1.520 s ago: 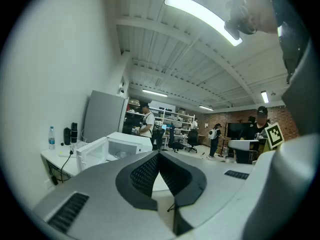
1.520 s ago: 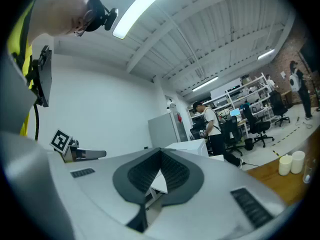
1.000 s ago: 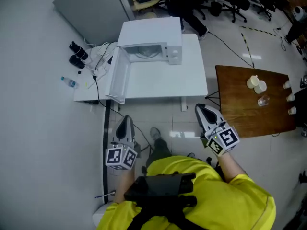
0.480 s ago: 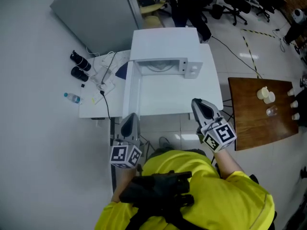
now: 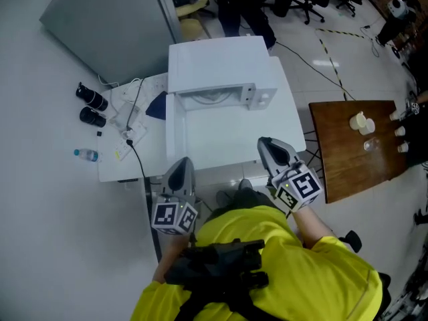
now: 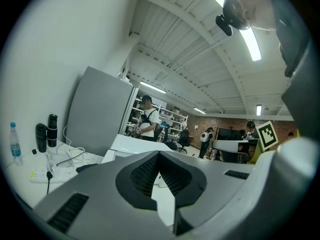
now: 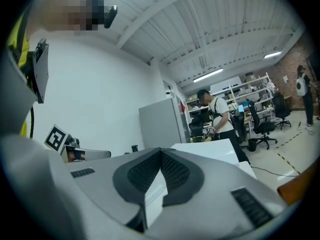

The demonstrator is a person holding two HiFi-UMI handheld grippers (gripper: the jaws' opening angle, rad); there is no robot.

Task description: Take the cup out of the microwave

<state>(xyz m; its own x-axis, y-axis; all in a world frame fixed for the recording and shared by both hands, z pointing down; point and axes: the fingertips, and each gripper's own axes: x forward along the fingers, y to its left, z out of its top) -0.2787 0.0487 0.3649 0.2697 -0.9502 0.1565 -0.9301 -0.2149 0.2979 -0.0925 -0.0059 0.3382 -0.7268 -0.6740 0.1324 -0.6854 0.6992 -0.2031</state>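
Observation:
A white microwave [image 5: 217, 62] stands at the back of a white table [image 5: 284, 129]. Its door [image 5: 174, 132] hangs open to the left. The cavity opening [image 5: 212, 97] shows a pale turntable, but no cup can be made out inside from here. My left gripper [image 5: 182, 162] is shut and empty at the table's front edge, below the open door. To the right, also at the front edge, my right gripper [image 5: 265, 142] is shut and empty. In the gripper views the left gripper [image 6: 159, 154] and the right gripper [image 7: 161, 151] have their pads meeting, pointing toward the microwave [image 6: 131, 143].
A brown table [image 5: 348, 159] at the right holds several small cups [image 5: 361, 122]. On the table's left side lie two black bottles [image 5: 90, 105], a water bottle [image 5: 87, 154] and cables with a power strip [image 5: 128, 132]. A grey cabinet [image 5: 110, 25] and a person [image 5: 234, 2] stand behind.
The person has stepped toward the table, so both grippers now reach its front edge. Both grippers stay shut and empty.

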